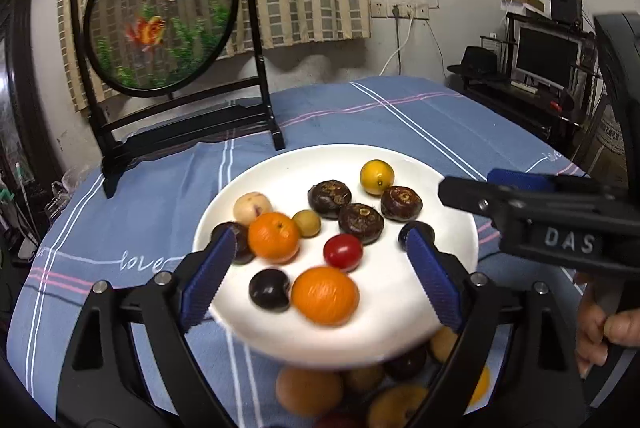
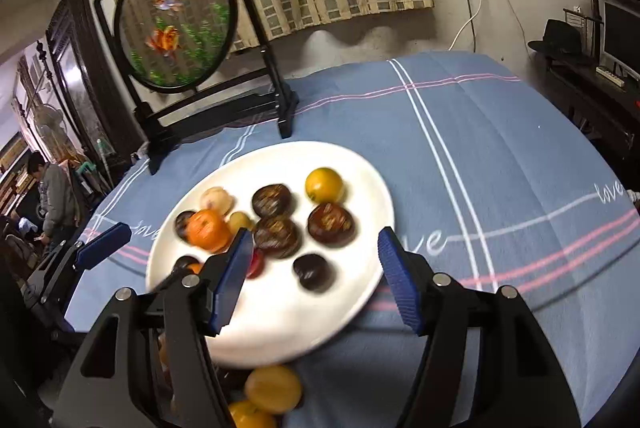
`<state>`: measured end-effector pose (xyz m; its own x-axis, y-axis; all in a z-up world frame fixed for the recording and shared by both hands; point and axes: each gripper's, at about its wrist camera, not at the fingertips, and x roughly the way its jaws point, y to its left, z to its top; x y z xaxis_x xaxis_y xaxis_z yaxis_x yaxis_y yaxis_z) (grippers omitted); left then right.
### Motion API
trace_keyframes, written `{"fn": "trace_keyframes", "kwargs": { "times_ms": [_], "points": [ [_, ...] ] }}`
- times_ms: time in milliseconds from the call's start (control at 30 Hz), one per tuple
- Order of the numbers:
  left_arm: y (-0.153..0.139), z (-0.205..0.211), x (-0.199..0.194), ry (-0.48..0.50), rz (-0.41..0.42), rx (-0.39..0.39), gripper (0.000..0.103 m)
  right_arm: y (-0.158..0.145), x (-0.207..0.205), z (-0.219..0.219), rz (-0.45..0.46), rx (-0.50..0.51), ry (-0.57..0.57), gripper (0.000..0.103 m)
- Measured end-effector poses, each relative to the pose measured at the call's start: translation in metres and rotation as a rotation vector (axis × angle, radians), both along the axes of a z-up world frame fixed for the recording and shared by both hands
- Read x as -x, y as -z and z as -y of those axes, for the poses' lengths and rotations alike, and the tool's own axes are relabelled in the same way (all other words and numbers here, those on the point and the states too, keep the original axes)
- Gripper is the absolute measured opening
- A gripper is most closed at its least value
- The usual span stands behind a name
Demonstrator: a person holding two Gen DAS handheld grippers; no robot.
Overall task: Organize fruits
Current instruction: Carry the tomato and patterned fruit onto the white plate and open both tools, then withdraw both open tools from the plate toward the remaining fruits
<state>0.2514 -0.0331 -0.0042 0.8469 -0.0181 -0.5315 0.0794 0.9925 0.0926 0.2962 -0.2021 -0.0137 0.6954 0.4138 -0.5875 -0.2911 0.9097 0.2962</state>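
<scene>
Nearest, below the plate's front edge: a loose heap of fruits (image 1: 308, 392) on the blue checked cloth, partly hidden by my tools, orange-yellow and dark ones, blurred; how many I cannot tell. My left tool (image 1: 320, 268): jaws wide apart, nothing between the pads, hanging over the near half of the white plate (image 1: 400, 163). My right tool (image 2: 316, 276): jaws apart, nothing clamped, over the plate's right near edge. On the plate, near to far: a large orange mandarin (image 1: 325, 295) touching a dark plum-like fruit (image 1: 269, 290); a red cherry tomato (image 1: 343, 252); a second mandarin (image 1: 273, 237); three brown water chestnuts (image 1: 361, 223) close together; a small yellow citrus (image 1: 377, 177) at the far rim. Handling, as I judge it: all light, round, ready to roll. The mandarins have soft, yielding skin, so take them across the widest part with gentle pressure. The tomato is smooth, slippery and easily burst, so close on it lightly. The chestnuts are hard and flat-topped, safest gripped at the sides. The plate is stiff, glossy, breakable. Farthest: an embroidered round screen (image 1: 160, 15) in a black stand at the table's back edge.
</scene>
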Motion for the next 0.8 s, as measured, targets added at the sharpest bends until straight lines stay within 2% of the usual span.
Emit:
{"fn": "trace_keyframes", "kwargs": {
  "times_ms": [233, 267, 300, 467, 633, 800],
  "points": [
    [0.001, -0.021, 0.035, -0.05, 0.015, 0.038, 0.093, 0.006, 0.041, 0.009, -0.01, -0.026, -0.001, 0.066],
    [0.002, -0.025, 0.04, -0.055, 0.007, 0.05, 0.094, 0.007, 0.044, 0.011, -0.015, -0.032, 0.003, 0.068],
    [0.005, -0.029, 0.044, -0.061, -0.002, 0.06, 0.094, 0.009, 0.049, 0.013, -0.026, -0.039, 0.01, 0.077],
    [0.014, -0.045, 0.066, -0.097, -0.023, 0.065, 0.096, 0.009, 0.064, 0.023, -0.012, -0.07, 0.023, 0.09],
    [0.024, -0.055, 0.081, -0.097, -0.065, 0.085, 0.097, 0.013, 0.066, 0.025, -0.032, -0.072, 0.014, 0.09],
    [0.027, -0.056, 0.079, -0.093, -0.084, 0.086, 0.098, 0.014, 0.065, 0.025, -0.043, -0.068, 0.016, 0.09]
  ]
}}
